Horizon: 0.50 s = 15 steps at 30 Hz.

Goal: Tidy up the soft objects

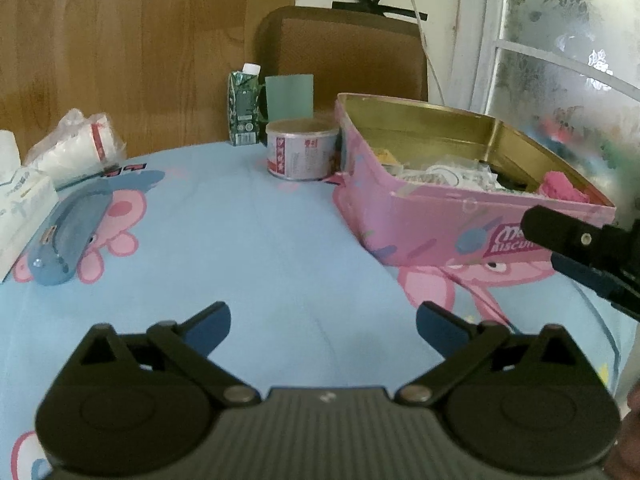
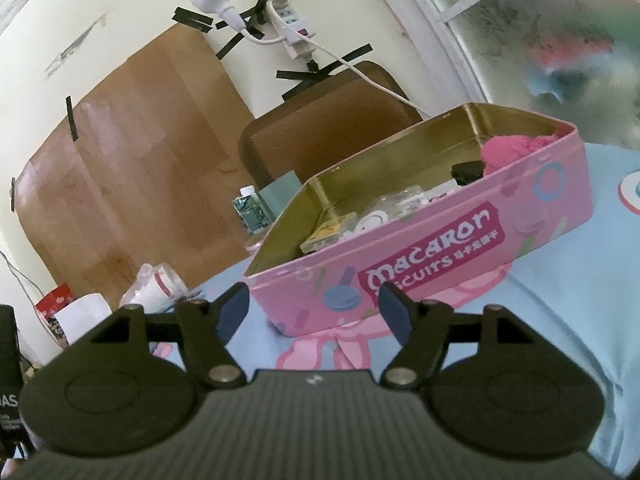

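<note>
1. Both grippers were spread open with nothing between the fingers. Left gripper (image 1: 323, 320) hovered over bare blue tablecloth (image 1: 260, 240), jaws about as wide as they go. Right gripper (image 2: 314, 306) sat a bit narrower, pointed at the front of the pink tin (image 2: 440, 248), not touching it.
2. That tablecloth had pink cartoon pigs printed all over it.
3. Pink tin was lidless, gold inside, and read "Macaron Biscuits" on the side. It sat on the cloth's right side in the left camera.
4. Brown chair back (image 1: 344, 52) stood behind the table.
5. Blue pouch (image 1: 66, 236) lay on the left part of the cloth, next to a white tissue pack (image 1: 20, 208).
6. Pink fluffy thing (image 2: 516, 148), which looked like the soft object, was tucked into the tin's far right corner, with small packets (image 2: 380, 212) beside it.
7. Round can (image 1: 300, 152) and green carton (image 1: 243, 108) sat at the back.
</note>
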Each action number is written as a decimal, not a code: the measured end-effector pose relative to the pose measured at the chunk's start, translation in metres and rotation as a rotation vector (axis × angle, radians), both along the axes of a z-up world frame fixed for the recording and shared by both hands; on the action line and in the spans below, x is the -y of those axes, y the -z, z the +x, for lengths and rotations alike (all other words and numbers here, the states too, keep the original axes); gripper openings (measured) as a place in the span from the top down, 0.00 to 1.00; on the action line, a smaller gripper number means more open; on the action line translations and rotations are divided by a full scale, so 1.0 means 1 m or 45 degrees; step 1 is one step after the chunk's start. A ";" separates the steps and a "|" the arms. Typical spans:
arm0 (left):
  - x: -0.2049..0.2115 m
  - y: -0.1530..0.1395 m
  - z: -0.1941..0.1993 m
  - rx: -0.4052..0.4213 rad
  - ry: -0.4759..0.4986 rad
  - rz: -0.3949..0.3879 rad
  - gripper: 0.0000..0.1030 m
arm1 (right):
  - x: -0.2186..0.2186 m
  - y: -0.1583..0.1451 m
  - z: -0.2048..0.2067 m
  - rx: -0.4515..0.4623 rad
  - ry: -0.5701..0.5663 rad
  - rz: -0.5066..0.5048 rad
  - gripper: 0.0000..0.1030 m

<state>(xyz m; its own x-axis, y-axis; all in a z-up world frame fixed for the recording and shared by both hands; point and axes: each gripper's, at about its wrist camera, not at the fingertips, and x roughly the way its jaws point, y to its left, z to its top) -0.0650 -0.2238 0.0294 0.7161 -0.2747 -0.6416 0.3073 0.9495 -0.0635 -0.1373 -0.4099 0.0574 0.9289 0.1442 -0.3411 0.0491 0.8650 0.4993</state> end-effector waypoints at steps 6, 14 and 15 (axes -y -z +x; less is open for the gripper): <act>-0.004 0.002 -0.002 0.001 -0.012 0.011 0.00 | -0.003 -0.001 0.000 0.005 0.004 -0.009 0.29; -0.004 0.002 -0.005 0.009 0.000 0.015 0.00 | -0.003 0.000 0.000 0.001 0.002 -0.014 0.29; -0.004 0.002 -0.006 0.009 0.001 0.014 0.00 | -0.003 0.000 0.000 0.000 0.004 -0.013 0.29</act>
<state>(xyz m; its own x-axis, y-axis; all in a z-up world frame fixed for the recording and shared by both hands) -0.0708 -0.2199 0.0275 0.7204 -0.2684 -0.6395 0.3088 0.9498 -0.0508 -0.1369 -0.4071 0.0574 0.9294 0.1379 -0.3422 0.0514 0.8701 0.4902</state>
